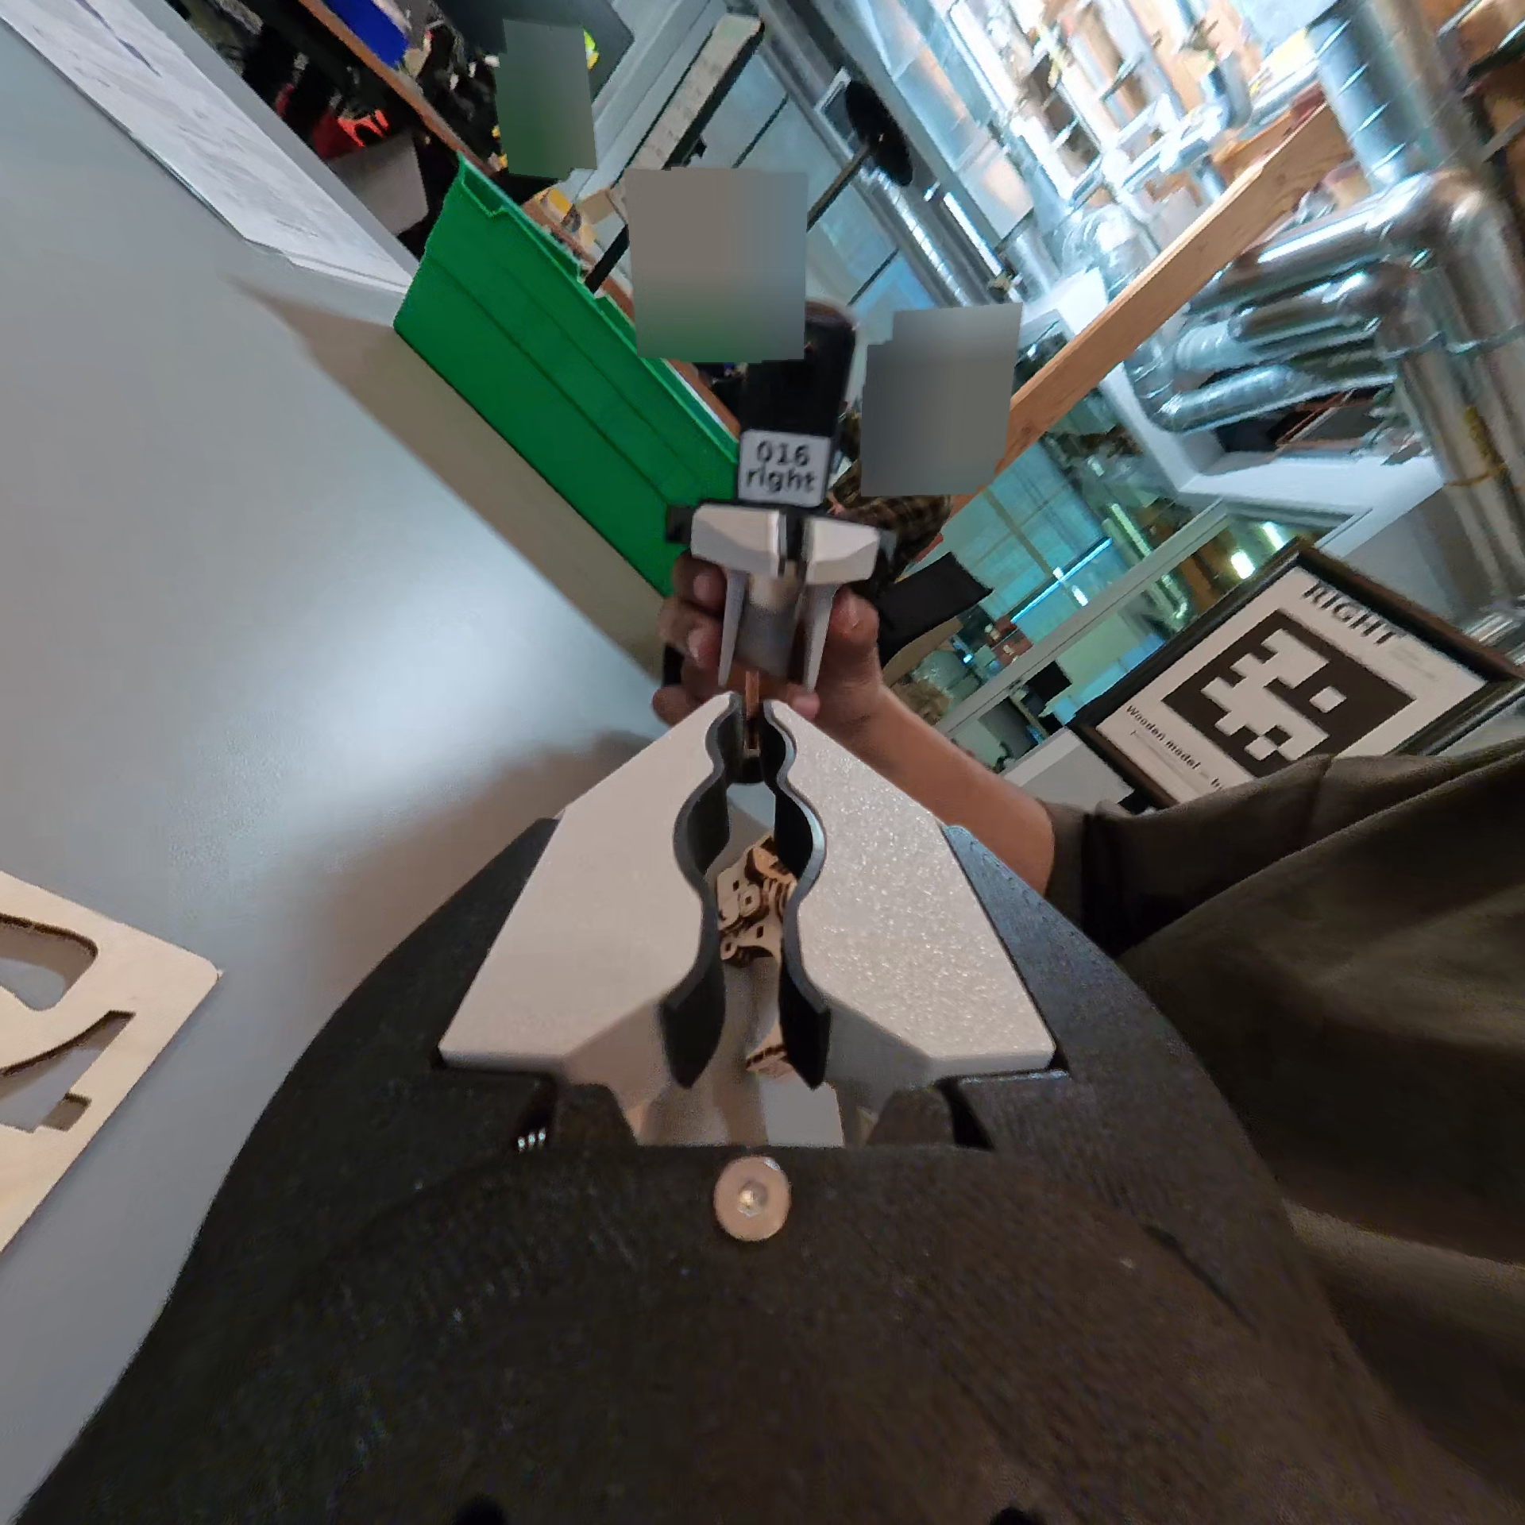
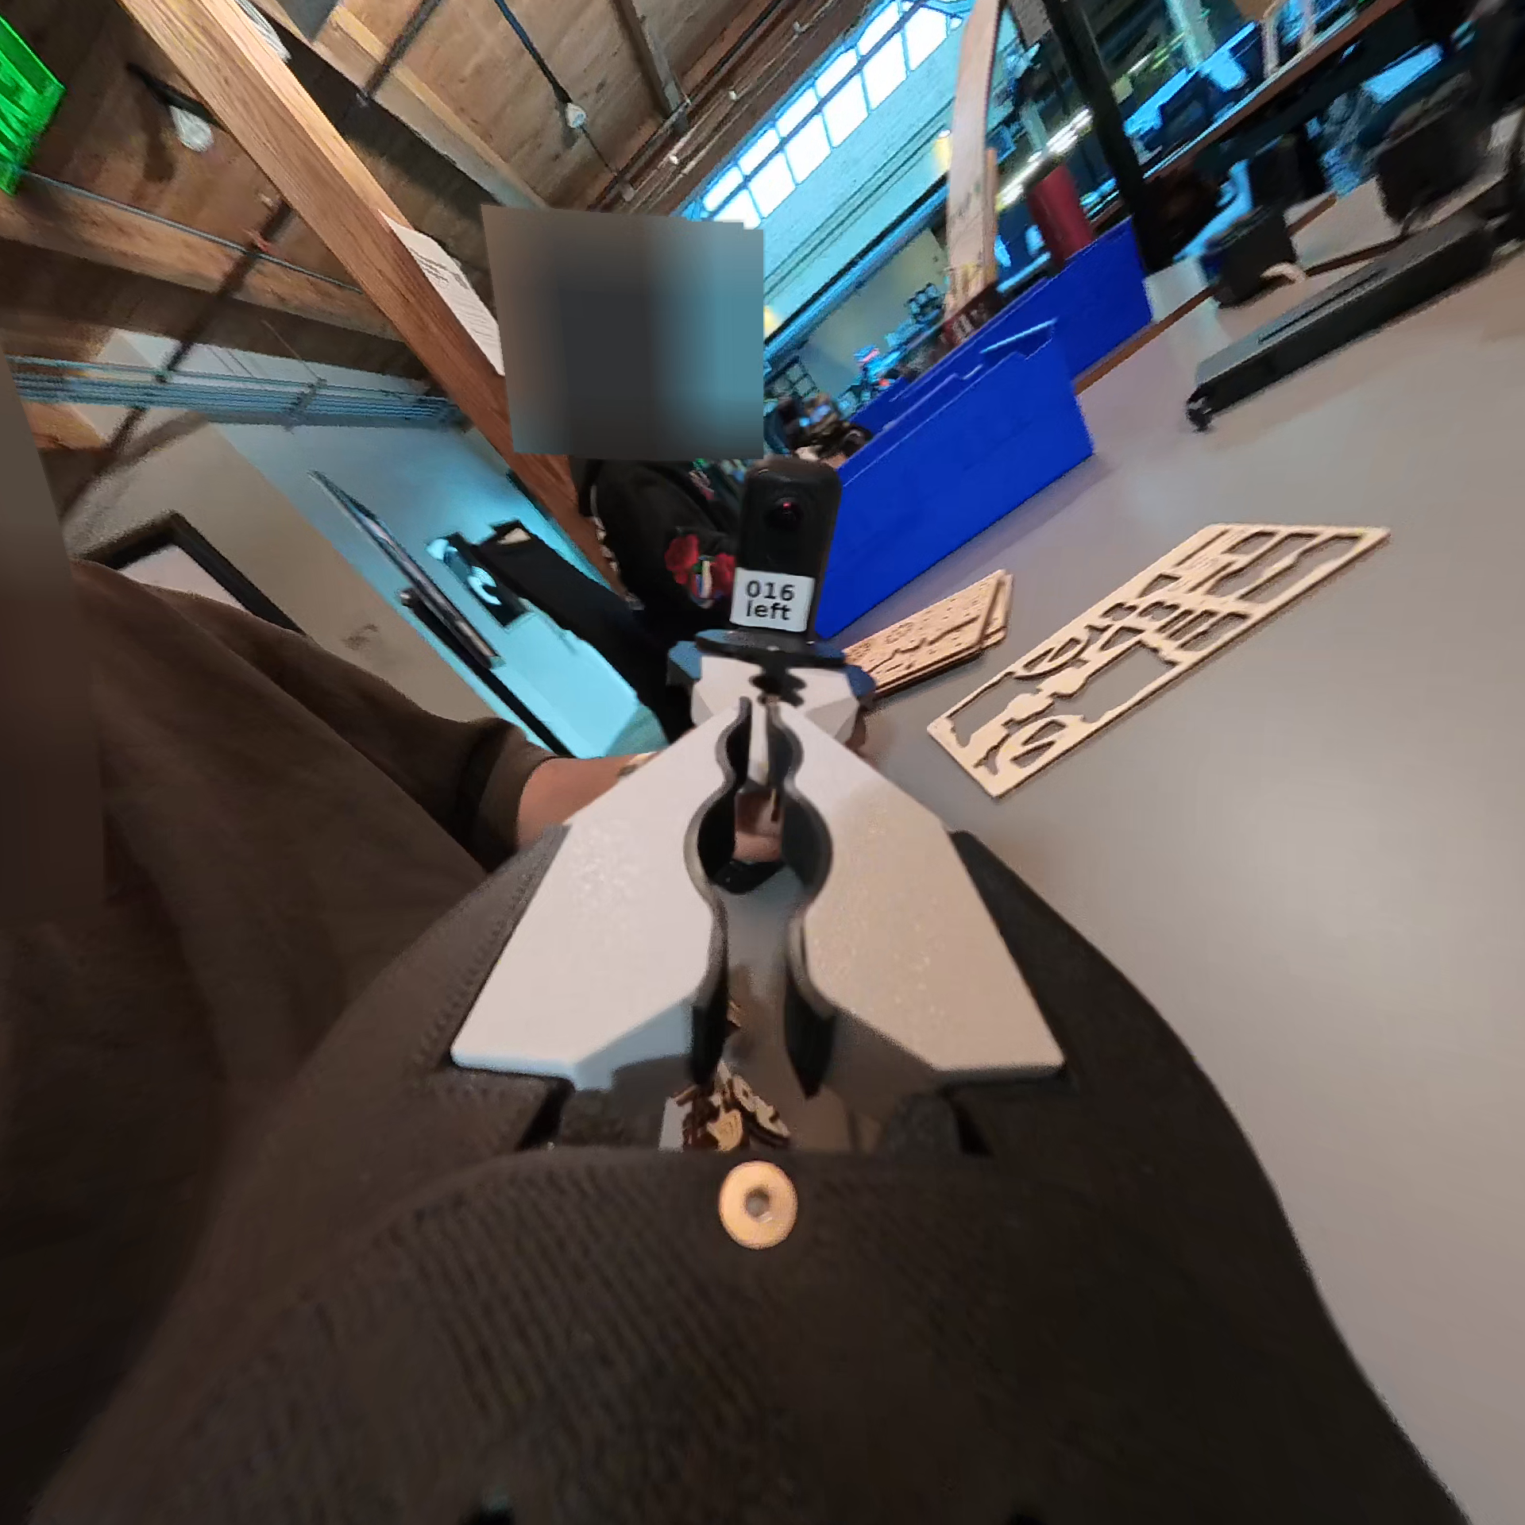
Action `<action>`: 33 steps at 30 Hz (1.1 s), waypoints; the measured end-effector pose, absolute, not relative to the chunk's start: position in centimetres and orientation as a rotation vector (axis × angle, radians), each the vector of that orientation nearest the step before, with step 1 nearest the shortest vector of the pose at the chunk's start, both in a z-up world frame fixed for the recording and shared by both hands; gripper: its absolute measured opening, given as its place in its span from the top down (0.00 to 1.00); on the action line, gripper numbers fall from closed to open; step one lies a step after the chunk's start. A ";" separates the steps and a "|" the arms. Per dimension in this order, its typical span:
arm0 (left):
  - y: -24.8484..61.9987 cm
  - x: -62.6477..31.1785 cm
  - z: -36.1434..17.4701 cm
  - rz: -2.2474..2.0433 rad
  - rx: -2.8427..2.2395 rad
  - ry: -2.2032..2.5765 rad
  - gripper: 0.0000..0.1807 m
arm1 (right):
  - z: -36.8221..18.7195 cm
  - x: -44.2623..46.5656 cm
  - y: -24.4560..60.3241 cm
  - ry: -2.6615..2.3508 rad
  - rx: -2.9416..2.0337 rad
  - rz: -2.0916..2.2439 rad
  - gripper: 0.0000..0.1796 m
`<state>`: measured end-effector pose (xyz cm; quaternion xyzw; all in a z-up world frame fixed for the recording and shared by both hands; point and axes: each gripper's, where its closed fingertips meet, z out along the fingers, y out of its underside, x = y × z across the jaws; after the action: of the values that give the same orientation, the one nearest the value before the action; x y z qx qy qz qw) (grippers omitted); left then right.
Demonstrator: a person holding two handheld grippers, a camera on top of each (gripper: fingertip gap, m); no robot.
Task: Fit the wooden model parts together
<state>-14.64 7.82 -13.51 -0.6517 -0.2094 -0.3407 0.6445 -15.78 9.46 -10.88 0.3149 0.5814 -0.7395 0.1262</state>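
Grey table [image 2: 1238, 908], cut-out wooden sheet [image 2: 1155, 652], blue bin [image 2: 949, 495].

A pale grey counter [image 2: 1238, 825] carries everything. On it in the right wrist view lie a cut-out wooden sheet [image 2: 1155, 652], flat and emptied of many parts, and near it a small stack of wooden sheets [image 2: 932, 635] just beside a blue bin [image 2: 949, 479]. In the left wrist view a green bin [image 1: 536, 347] stands at the far edge, a white paper [image 1: 190, 132] lies farther along, and another cut-out sheet [image 1: 74, 1040] lies near.
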 end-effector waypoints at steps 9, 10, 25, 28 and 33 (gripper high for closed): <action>8.3 -13.0 -15.2 -0.582 -1.697 -0.387 1.00 | -15.0 -10.8 12.7 2.366 1.015 -1.945 0.78; 8.4 -12.9 -15.3 -0.580 -1.705 -0.388 1.00 | -16.2 -9.5 12.8 2.462 0.999 -1.863 0.78; 9.3 -12.8 -15.3 -0.677 -1.658 -0.441 1.00 | -20.9 -7.0 10.2 2.877 0.806 -1.478 0.77; 9.3 -12.6 -15.2 -0.697 -1.649 -0.443 1.00 | -21.1 -7.0 10.1 2.873 0.801 -1.455 0.81; 9.4 -12.3 -15.2 -0.706 -1.653 -0.436 1.00 | -21.5 -6.9 10.0 2.883 0.780 -1.421 0.84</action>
<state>-12.35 9.41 -15.24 -0.7135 -0.1881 -0.3050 0.6021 -6.85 9.97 -21.48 0.2350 0.8686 -0.4282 -0.0829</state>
